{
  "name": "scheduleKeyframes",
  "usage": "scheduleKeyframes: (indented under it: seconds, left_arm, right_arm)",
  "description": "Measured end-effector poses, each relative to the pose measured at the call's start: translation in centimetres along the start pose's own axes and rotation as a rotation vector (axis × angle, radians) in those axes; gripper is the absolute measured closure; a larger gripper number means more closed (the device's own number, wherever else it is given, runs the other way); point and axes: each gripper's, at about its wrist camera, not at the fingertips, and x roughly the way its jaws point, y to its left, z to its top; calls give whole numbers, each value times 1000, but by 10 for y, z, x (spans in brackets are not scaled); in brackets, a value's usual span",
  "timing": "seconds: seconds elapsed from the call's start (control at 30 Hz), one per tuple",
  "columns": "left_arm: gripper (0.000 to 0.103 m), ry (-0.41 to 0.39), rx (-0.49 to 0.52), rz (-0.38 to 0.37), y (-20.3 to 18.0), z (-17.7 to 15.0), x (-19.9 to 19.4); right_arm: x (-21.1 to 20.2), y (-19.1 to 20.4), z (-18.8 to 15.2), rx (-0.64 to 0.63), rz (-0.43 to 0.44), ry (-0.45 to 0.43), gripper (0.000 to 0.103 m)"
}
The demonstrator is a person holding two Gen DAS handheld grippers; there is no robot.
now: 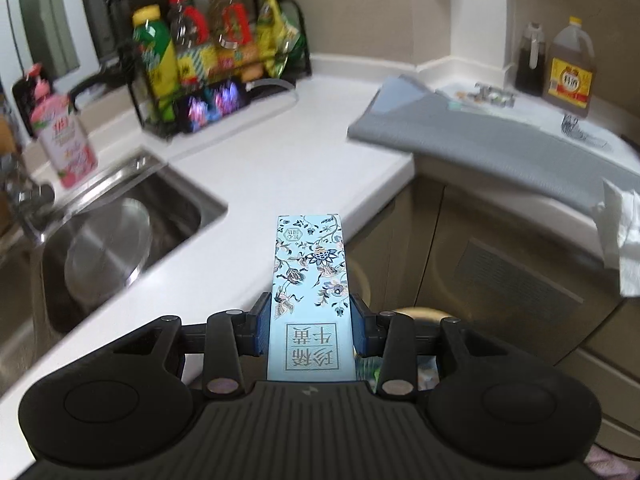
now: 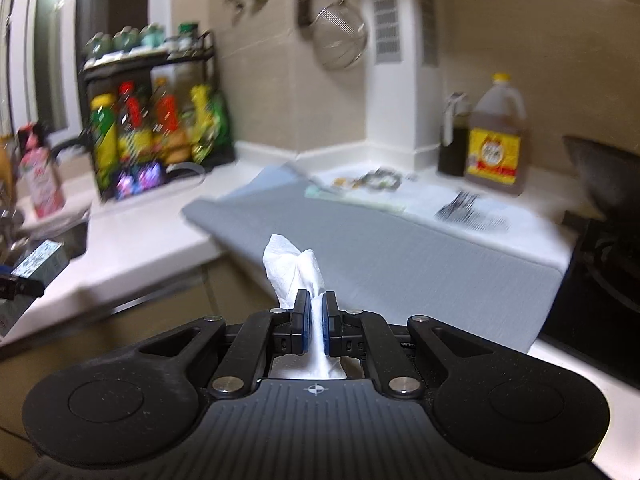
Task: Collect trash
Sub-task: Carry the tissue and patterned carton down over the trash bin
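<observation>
My left gripper [image 1: 310,320] is shut on a long light-blue carton with a flower print [image 1: 310,276] and holds it in the air past the front edge of the white counter [image 1: 256,168]. My right gripper [image 2: 316,314] is shut on a crumpled white tissue [image 2: 294,266] and holds it in front of the counter. The tissue also shows at the right edge of the left wrist view [image 1: 624,240]. The carton also shows at the left edge of the right wrist view [image 2: 40,262]. More small scraps [image 2: 376,180] lie on the counter at the back.
A steel sink [image 1: 120,232] with a round pan sits at the left. A black rack of bottles [image 1: 208,56] stands behind it, a pink soap bottle [image 1: 62,136] beside it. A grey mat [image 1: 472,136] covers the right counter. Oil jugs [image 2: 496,136] stand by the wall. A dark stove [image 2: 600,248] is at the right.
</observation>
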Motion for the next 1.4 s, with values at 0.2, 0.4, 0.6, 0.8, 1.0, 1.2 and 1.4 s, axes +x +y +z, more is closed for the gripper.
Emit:
scheduleKeyframes:
  seconds: [0.2,0.4,0.6,0.8,1.0,1.2,1.4]
  left_arm:
    - [60,70,3,-22,-14,-42,18]
    - [60,120,19,-35,-29,-69,33]
    - [60,137,10,-33,-27,-72,37]
    - [60,152,14,-33,-29,-71,40]
    - [60,158,21,-36,-31,-72,42]
    - [60,158,24,-33,-33,-72,43]
    - [60,163,24,-33,-33,-72,45]
  right_arm:
    - [9,31,-35,5,48,121,96]
    - [15,52,-57,-58,49,195,96]
    - [22,58,-63,-80,41,225,96]
    - [28,61,-64,-94,49,248,96]
    - [31,60,-65,-90,48,261,96]
    - [33,59,-67,-84,46,271,96]
    - [35,61,-67,-94,48,277,96]
